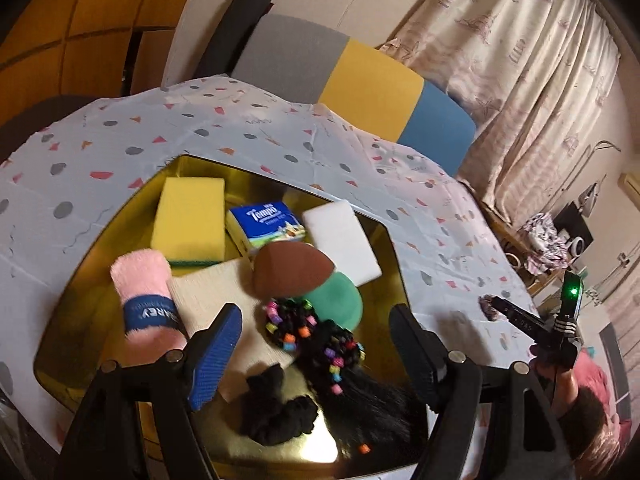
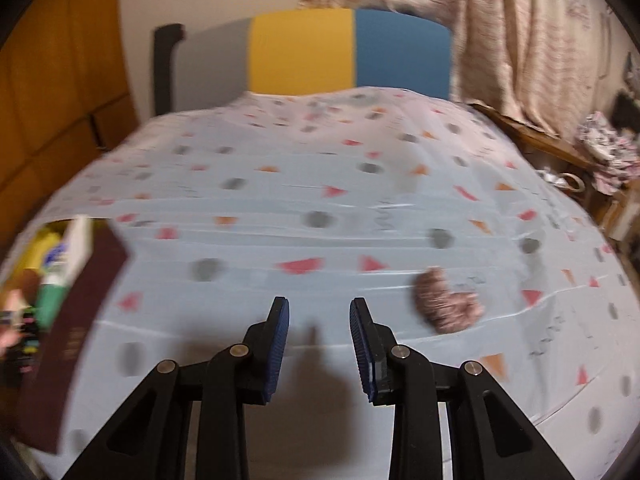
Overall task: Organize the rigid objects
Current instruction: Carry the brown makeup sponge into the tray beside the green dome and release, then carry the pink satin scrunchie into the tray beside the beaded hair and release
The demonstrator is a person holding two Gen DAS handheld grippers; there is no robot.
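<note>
Fuzzy pink-grey scrunchie point(image 2: 446, 300) is lying alone on the tabletop point(image 2: 320, 184), just right of and slightly ahead of the right gripper point(image 2: 319, 350), not touching it. Right jaws are standing close together with a narrow gap, nothing between them. They look too narrow for the piece, so they would likely need widening before dropping over it; best to come down across the ring's width and pinch 1 side of the loop, since the plush will compress.

Left gripper point(image 1: 316, 354) is hovering over the gold-lined box point(image 1: 384, 240), jaws wide apart, holding nothing.

Box contents are looking mostly soft: yellow sponge point(image 1: 190, 222) with green base, white foam block point(image 1: 344, 244), tissue pack point(image 1: 264, 226), brown and green teardrop puffs, rolled pink towel point(image 1: 146, 292), black beaded hair ties point(image 1: 312, 336). Thin printed plastic cloth is covering the tabletop, creased. The right view is blurring.
</note>
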